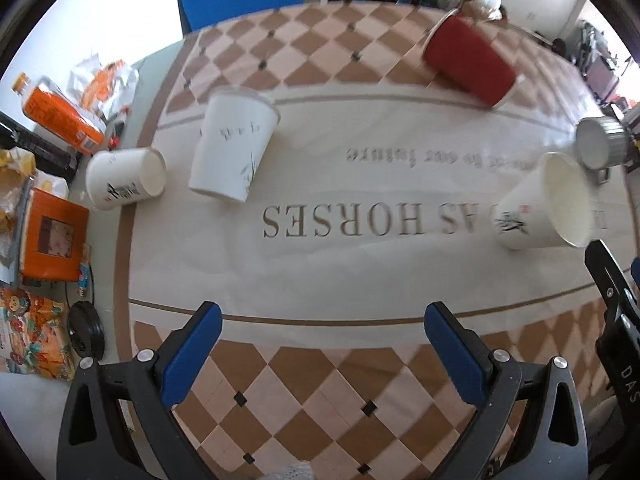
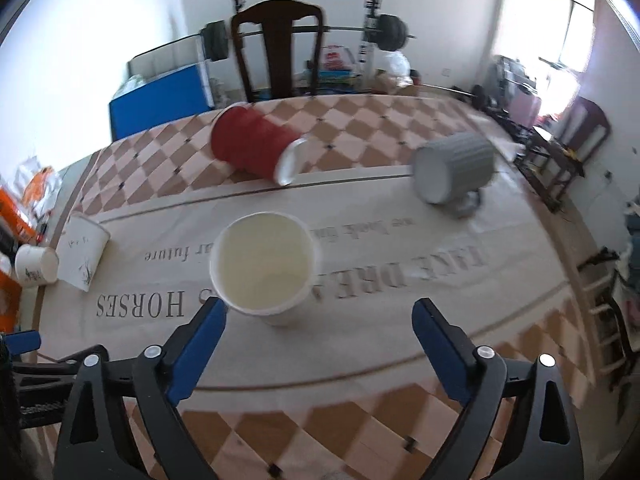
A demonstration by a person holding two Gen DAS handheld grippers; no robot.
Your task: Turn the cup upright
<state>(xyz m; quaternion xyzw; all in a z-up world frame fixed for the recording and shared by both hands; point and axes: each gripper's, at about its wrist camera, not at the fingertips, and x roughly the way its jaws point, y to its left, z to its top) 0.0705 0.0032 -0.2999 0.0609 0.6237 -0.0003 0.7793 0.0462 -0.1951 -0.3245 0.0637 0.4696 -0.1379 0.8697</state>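
A white paper cup (image 2: 266, 268) stands upright, mouth up, on the printed tablecloth just ahead of my open, empty right gripper (image 2: 320, 316); it also shows in the left wrist view (image 1: 548, 204). A red cup (image 2: 256, 146) lies on its side farther back, seen too in the left view (image 1: 470, 60). A tall white cup (image 1: 232, 146) stands rim down, and a small white cup (image 1: 126, 178) lies on its side beside it. My left gripper (image 1: 324, 320) is open and empty over the cloth's near edge.
A grey mug (image 2: 454, 168) lies on its side at the right. Snack packets, an orange bottle (image 1: 60, 116) and an orange box (image 1: 54, 240) crowd the table's left edge. A dark chair (image 2: 278, 48) stands behind the table.
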